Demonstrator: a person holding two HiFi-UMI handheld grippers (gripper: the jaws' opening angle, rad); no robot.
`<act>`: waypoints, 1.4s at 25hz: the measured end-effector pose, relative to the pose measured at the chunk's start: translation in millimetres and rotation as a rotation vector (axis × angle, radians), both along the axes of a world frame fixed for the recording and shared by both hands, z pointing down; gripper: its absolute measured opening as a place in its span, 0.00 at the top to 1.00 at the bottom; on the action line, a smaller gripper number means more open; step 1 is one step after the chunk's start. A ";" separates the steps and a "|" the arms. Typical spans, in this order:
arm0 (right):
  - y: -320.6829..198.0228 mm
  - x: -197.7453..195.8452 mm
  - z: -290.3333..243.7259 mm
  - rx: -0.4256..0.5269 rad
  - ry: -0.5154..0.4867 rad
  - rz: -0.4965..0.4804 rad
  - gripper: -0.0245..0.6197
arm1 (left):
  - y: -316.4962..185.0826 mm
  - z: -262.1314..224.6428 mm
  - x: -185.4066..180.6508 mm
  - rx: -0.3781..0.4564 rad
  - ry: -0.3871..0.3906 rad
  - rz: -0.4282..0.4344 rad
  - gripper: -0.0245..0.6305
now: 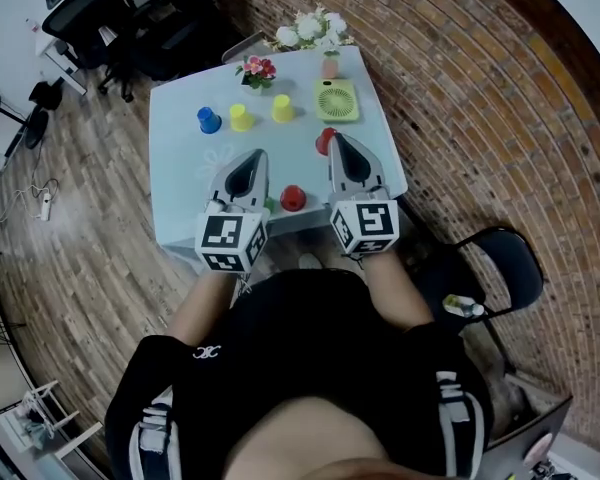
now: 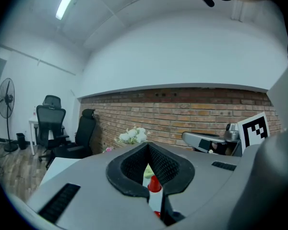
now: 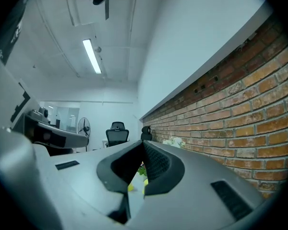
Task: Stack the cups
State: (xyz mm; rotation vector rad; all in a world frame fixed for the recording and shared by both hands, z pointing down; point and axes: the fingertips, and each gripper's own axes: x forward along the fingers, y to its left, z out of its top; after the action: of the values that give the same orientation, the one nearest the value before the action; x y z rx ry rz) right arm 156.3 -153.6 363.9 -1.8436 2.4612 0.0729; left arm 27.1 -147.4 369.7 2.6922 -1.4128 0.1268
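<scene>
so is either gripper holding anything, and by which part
Nothing is held: the left gripper and the right gripper have their jaws together with nothing between them. The nearest red cup stands free on the table.

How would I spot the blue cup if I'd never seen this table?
Find the pale table beside the brick wall. Across its far half three cups stand in a row, and the blue cup is at the left end, next to a yellow cup. It is the only blue cup there.

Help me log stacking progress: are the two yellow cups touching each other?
Apart. The head view shows the left yellow cup and the right yellow cup standing separately, with bare table between them.
</scene>
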 end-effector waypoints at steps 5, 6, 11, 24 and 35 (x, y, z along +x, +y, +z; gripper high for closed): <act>-11.0 -5.8 -6.3 0.049 -0.036 -0.099 0.51 | -5.8 3.2 -1.0 -0.008 -0.005 -0.005 0.96; -16.8 -4.9 -7.1 0.044 -0.060 -0.106 0.45 | -7.9 4.0 -2.0 -0.008 -0.006 -0.008 0.96; -53.1 5.9 5.3 0.008 -0.024 -0.080 0.37 | -15.1 8.6 -10.2 -0.013 -0.014 -0.035 0.96; -146.1 24.2 124.5 -0.197 0.093 -0.014 0.38 | -32.4 1.3 -20.9 0.008 -0.048 -0.090 0.96; -151.7 32.1 249.0 -0.498 0.121 -0.019 0.38 | -39.3 10.9 -31.5 -0.004 -0.072 -0.130 0.96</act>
State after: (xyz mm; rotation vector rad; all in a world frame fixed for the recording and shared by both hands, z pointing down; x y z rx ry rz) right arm 188.4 -305.2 612.8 -2.0350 2.7677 -0.4872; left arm -4.4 -186.7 380.6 2.6080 -1.6009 0.2175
